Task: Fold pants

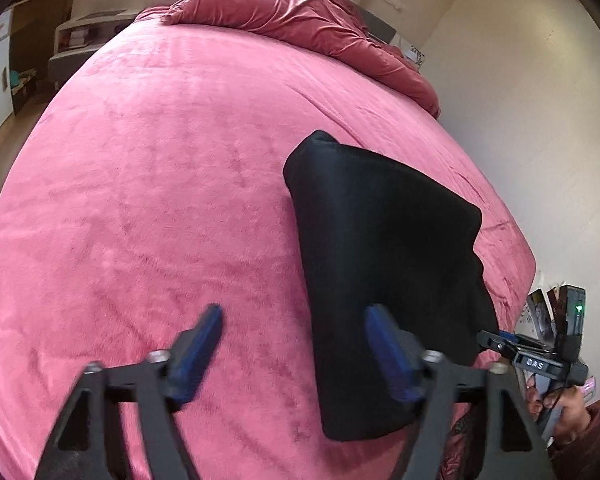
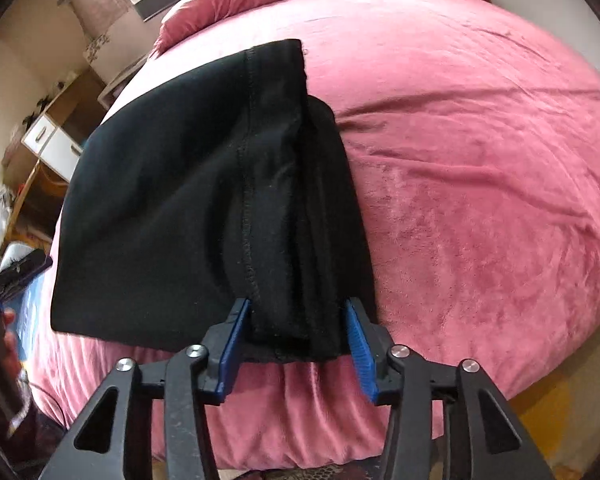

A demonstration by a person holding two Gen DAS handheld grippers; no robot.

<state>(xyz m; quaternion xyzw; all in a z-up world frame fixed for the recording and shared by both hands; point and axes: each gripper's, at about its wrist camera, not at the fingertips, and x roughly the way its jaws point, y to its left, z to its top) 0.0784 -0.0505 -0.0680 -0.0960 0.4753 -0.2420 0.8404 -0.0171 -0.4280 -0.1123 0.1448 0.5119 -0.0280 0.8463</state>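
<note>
Lying folded at the bed's near edge, centre-right of the left view, the pants look finished. Left claw gapes wide, empty; right claw straddles the bundle's end, pads apparently clear. Withdraw straight back without snagging cloth.

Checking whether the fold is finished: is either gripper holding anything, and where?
Left gripper: nothing, fingers open. Right gripper has the near edge of the pants between its fingers; whether they pinch it cannot be told.

Left gripper motion-blurred; pants' near corner behind its finger.
</note>
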